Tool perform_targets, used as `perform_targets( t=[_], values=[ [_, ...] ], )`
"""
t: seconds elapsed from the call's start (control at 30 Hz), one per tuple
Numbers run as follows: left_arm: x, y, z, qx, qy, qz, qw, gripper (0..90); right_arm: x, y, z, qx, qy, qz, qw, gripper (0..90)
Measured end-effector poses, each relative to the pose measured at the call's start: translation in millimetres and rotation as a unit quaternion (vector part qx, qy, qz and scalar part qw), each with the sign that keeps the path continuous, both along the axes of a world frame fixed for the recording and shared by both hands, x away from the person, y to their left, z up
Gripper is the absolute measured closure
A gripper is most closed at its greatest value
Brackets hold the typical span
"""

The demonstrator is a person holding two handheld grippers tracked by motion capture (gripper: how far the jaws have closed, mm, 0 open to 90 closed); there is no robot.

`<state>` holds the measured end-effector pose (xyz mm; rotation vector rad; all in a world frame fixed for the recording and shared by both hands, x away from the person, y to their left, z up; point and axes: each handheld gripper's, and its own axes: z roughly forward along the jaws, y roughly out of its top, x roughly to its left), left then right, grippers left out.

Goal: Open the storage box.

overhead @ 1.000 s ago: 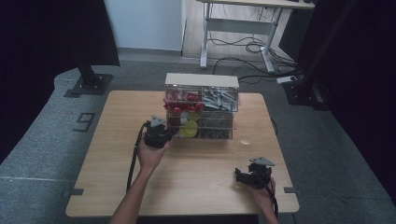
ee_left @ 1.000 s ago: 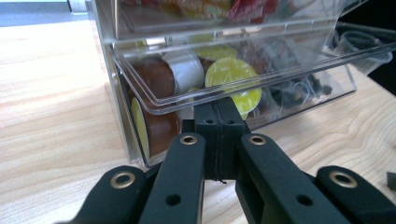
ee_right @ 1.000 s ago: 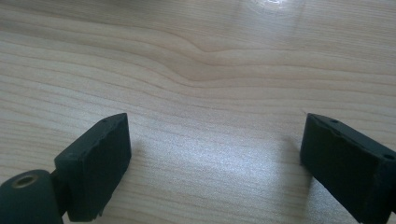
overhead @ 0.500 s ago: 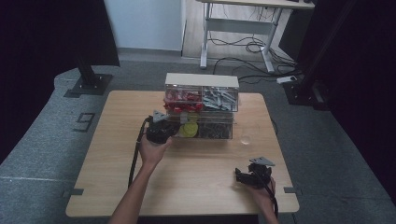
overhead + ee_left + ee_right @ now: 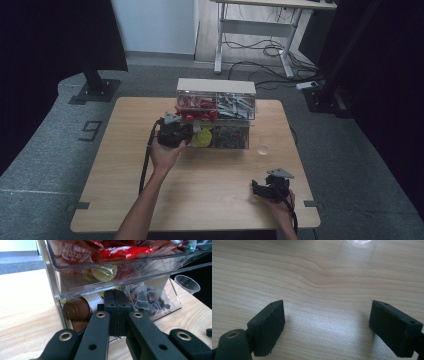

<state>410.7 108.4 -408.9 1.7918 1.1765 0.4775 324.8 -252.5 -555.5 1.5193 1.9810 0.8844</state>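
Clear organizer (image 5: 216, 112) at the table's (image 5: 125, 195) far middle, its upper drawer (image 5: 112, 267) of red packets pulled out over the lower compartments (brown pods (image 5: 76, 311) and tea bags (image 5: 150, 301)). Your left gripper (image 5: 117, 312) sits at the lower front, jaws pressed together; whether they pinch anything cannot be told. A small clear cup (image 5: 263, 149) stands beside the organizer. Your right gripper (image 5: 327, 327) rests near the table's front right, jaws spread over bare wood.
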Motion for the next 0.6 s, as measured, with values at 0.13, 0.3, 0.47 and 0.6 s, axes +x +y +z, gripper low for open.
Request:
perform_targets(
  t=[0.13, 0.3, 0.47, 0.6],
  values=[
    [1.3, -1.4, 0.8, 0.001, 0.001, 0.000, 1.0000, 89.9, -0.1, 0.0, 0.0, 0.000, 0.000, 0.001, 1.0000, 13.9],
    [1.9, -1.2, 1.4, 0.001, 0.002, 0.000, 1.0000, 89.9, -0.2, 0.0, 0.1, 0.001, 0.000, 0.001, 1.0000, 14.4],
    [2.2, -1.3, 1.2, 0.001, 0.002, -0.001, 1.0000, 89.8, -0.1, 0.2, 0.3, 0.002, -0.002, 0.003, 1.0000, 16.4],
    [2.5, -1.8, 0.5, 0.000, 0.004, -0.002, 1.0000, 89.5, -0.4, 0.4, 0.5, 0.003, -0.004, 0.008, 1.0000, 19.9]
  ],
)
